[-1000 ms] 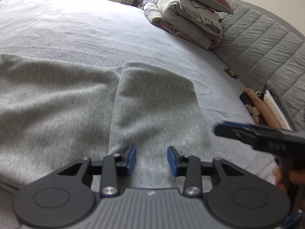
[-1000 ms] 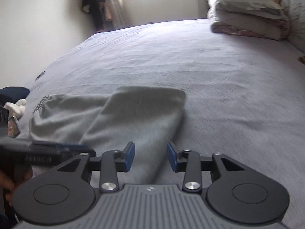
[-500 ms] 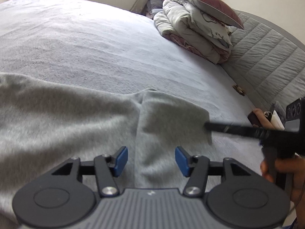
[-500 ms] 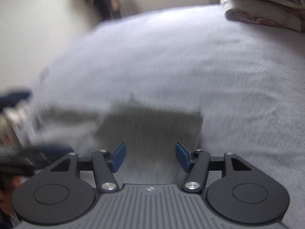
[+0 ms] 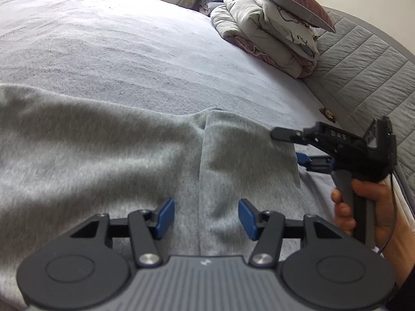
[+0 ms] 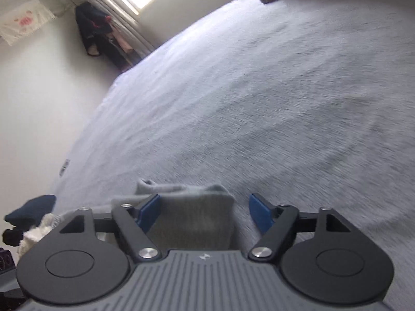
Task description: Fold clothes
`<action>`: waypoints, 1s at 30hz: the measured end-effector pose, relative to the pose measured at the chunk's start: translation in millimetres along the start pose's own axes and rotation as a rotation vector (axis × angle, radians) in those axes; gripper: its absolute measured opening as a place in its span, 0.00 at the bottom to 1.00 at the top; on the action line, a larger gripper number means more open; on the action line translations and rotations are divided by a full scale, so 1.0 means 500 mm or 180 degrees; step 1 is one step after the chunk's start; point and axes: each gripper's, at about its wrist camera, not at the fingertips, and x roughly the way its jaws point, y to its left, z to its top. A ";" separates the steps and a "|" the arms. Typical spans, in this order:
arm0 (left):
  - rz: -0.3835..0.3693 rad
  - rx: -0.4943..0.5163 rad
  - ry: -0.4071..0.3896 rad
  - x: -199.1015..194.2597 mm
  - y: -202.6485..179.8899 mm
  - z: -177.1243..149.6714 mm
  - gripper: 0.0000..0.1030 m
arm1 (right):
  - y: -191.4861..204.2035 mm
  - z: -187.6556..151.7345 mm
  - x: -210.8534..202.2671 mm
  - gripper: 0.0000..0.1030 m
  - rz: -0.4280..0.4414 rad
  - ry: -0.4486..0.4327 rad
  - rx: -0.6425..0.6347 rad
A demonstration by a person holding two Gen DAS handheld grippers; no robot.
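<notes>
A grey fleece garment (image 5: 103, 160) lies spread on the bed, with a narrower flap (image 5: 241, 155) folded over its right part. My left gripper (image 5: 206, 215) hovers open above the flap's near end, blue pads wide apart, nothing between them. In the left wrist view my right gripper (image 5: 290, 146) comes in from the right, held by a hand (image 5: 368, 212), its fingers straddling the flap's right edge. In the right wrist view the right gripper (image 6: 205, 211) is open, with the grey garment's corner (image 6: 192, 215) lying between its pads, tilted sideways.
The bed sheet (image 5: 129, 51) is pale lilac-grey and wide. Folded quilts and a pillow (image 5: 272, 26) are stacked by the quilted headboard (image 5: 363, 64). A small brown object (image 5: 328, 114) lies near the headboard. Dark clothes (image 6: 103, 33) hang by the window; dark and white cloth (image 6: 31, 220) sits left.
Both grippers have opened wider. The right gripper has swung in toward the flap's right edge and tilted, so the cloth corner now sits between its pads. The left gripper moved closer.
</notes>
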 end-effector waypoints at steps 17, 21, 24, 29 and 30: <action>0.0027 0.0187 -0.0071 0.001 -0.009 -0.010 0.55 | 0.097 -0.006 -0.034 0.21 0.0232 -0.0306 -0.0802; -0.0027 0.0109 -0.0088 -0.002 -0.002 -0.010 0.56 | 0.154 -0.030 -0.071 0.21 0.0274 -0.0493 -0.1401; -0.0046 0.0086 -0.0100 -0.004 0.000 -0.013 0.55 | 0.182 -0.055 -0.091 0.21 0.0284 -0.0583 -0.1772; 0.0014 0.0220 -0.0131 -0.003 -0.013 -0.019 0.56 | 0.216 -0.090 -0.103 0.20 0.0126 -0.0671 -0.2407; 0.0032 0.0260 -0.0138 -0.003 -0.016 -0.021 0.56 | 0.222 -0.096 -0.103 0.20 0.0090 -0.0685 -0.2516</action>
